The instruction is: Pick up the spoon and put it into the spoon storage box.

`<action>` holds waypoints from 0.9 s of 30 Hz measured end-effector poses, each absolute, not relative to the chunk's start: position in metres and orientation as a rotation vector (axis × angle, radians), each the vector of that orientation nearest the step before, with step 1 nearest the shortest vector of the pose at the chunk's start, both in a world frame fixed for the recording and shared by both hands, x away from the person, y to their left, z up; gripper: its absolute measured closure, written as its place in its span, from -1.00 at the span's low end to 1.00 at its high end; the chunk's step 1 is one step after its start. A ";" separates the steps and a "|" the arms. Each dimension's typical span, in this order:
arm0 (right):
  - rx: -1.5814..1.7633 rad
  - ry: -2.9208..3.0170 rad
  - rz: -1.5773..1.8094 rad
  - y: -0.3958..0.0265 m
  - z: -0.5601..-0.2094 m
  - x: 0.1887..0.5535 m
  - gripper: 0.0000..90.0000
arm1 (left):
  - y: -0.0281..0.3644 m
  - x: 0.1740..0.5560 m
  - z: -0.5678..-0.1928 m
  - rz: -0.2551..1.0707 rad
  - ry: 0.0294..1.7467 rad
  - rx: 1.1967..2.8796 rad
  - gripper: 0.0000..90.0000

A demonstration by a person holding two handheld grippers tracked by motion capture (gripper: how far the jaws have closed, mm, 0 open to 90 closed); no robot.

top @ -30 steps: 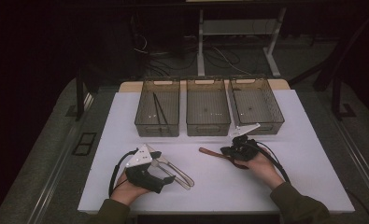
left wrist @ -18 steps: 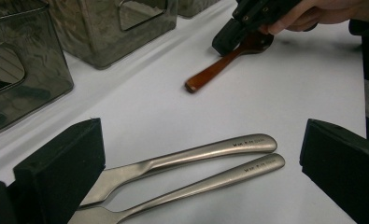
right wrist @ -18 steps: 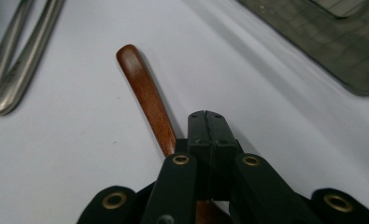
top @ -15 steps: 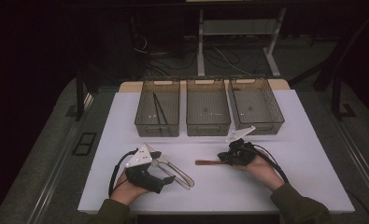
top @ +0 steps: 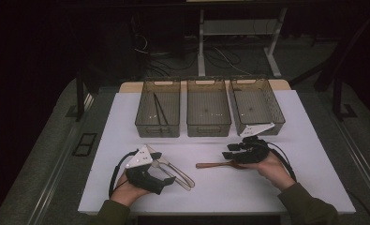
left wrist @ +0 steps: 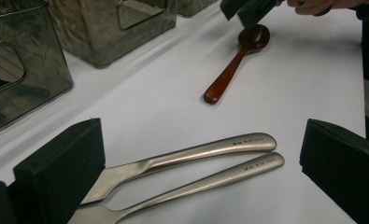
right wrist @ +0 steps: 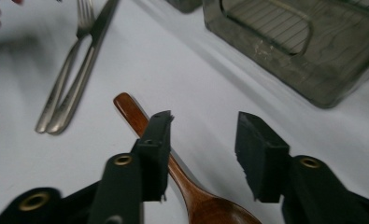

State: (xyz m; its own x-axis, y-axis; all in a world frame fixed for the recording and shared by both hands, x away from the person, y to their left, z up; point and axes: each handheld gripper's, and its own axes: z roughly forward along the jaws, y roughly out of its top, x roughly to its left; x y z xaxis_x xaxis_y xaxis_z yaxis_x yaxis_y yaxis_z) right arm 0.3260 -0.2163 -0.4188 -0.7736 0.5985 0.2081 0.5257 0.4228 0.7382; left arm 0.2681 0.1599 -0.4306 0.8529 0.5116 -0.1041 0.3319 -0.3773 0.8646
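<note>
A dark room surrounds the white table [top: 285, 187], with cables and a metal stand on the floor behind it. The tabletop is flat, matte and pale. Along its far edge stand three rectangular bins of smoky translucent plastic with cut-out handles: the left bin [top: 158, 114] holds thin dark sticks, and the middle bin [top: 208, 112] and right bin [top: 256, 111] look ribbed on the bottom.

The left gripper [top: 147, 172] rests near the front edge, its jaws spread wide around the brushed-metal knife [left wrist: 182, 157] and fork [left wrist: 191, 186], which lie side by side with handles pointing away. The right gripper [top: 234, 151] hovers over the bowl end of a glossy reddish-brown wooden spoon [top: 218, 164] lying flat mid-table; its jaws stand apart, one on each side of the handle.
</note>
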 end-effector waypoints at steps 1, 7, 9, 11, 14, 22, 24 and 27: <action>1.024 2.568 1.296 -0.219 -0.418 0.325 0.07 | 0.160 0.268 -0.431 0.218 0.620 1.998 -1.00; 1.089 2.527 1.308 -0.240 -0.415 0.323 0.02 | 0.161 0.268 -0.430 0.220 0.625 1.995 -1.00; 1.103 2.517 1.305 -0.247 -0.414 0.321 0.05 | 0.161 0.268 -0.430 0.220 0.628 1.995 -1.00; 1.094 2.495 1.305 -0.253 -0.413 0.318 0.05 | 0.161 0.268 -0.430 0.221 0.628 1.995 -1.00; 1.096 2.492 1.303 -0.260 -0.413 0.316 0.05 | 0.161 0.268 -0.430 0.221 0.627 1.994 -1.00; 1.125 2.494 1.248 -0.278 -0.422 0.307 -0.03 | 0.160 0.268 -0.431 0.223 0.622 1.995 -1.00; 1.127 2.506 1.229 -0.278 -0.425 0.307 -0.03 | 0.160 0.268 -0.431 0.221 0.623 1.996 -1.00; 1.129 2.525 1.198 -0.274 -0.430 0.308 -0.03 | 0.159 0.268 -0.431 0.219 0.623 2.000 -1.00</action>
